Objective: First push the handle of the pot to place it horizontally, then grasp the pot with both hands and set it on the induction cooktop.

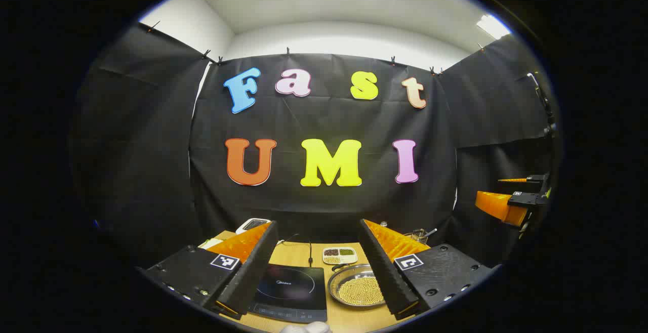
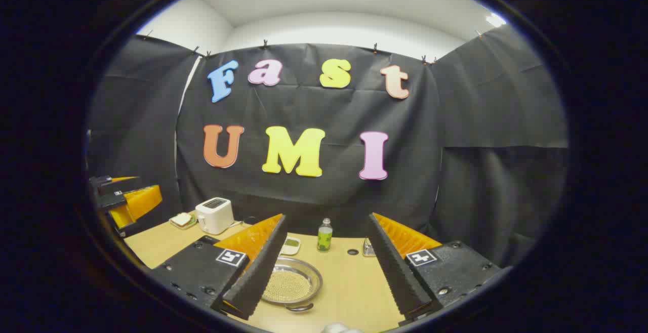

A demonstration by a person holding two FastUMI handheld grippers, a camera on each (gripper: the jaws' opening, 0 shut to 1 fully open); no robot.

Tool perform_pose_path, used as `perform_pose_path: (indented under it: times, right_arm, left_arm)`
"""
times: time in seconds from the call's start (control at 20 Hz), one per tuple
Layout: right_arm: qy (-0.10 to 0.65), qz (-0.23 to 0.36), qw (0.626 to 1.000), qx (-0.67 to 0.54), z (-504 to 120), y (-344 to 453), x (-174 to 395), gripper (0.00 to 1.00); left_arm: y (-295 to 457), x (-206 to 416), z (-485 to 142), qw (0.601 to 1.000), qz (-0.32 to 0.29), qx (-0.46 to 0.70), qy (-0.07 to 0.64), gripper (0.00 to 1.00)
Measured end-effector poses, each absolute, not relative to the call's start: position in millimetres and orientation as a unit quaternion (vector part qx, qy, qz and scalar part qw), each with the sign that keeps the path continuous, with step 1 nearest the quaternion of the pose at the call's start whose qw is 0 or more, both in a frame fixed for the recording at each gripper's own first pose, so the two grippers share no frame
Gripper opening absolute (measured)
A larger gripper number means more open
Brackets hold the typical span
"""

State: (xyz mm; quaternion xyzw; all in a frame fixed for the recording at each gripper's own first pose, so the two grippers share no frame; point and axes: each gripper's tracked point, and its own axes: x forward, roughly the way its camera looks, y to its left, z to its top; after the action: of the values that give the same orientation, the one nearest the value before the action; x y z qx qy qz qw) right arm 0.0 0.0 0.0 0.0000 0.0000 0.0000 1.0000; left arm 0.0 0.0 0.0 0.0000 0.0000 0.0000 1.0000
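Both grippers hang above the wooden table [image 2: 349, 282] with their fingers spread wide and nothing between them: the left gripper [image 1: 316, 267] looks down over the black induction cooktop [image 1: 291, 292], and the right gripper [image 2: 326, 272] over the table's right part. The metal pot [image 1: 357, 286], filled with small yellowish beads, sits on the table just right of the cooktop, its handle [image 2: 299, 307] pointing toward the near edge. A white toaster [image 2: 214, 215] stands far left and a small green bottle [image 2: 324, 235] at the far edge.

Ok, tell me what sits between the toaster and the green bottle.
In the right gripper view, a small white dish lies on the table between the toaster and green bottle, partly behind the tongs.
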Motion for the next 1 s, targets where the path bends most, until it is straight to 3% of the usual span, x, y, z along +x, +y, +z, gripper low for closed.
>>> perform_pose_path:
  times: [0.8,0.85,0.95,1.0]
  right_arm:
    - [0.038,0.002,0.999,0.02,-16,22,1,0.97]
    - [0.052,0.007,0.998,0.021,-23,26,4,0.87]
    - [0.07,0.006,0.997,0.035,-30,27,4,0.39]
    - [0.083,0.032,0.995,0.049,-35,37,5,0.24]
  left_arm:
    - [19,-1,-7,1.0,-0.01,0.003,0.014,0.95]
    - [18,-1,-8,1.0,-0.01,0.002,0.015,0.95]
    - [19,-2,-10,1.0,-0.008,0.003,0.018,0.95]
    - [20,-1,-9,1.0,-0.006,0.004,0.017,0.95]
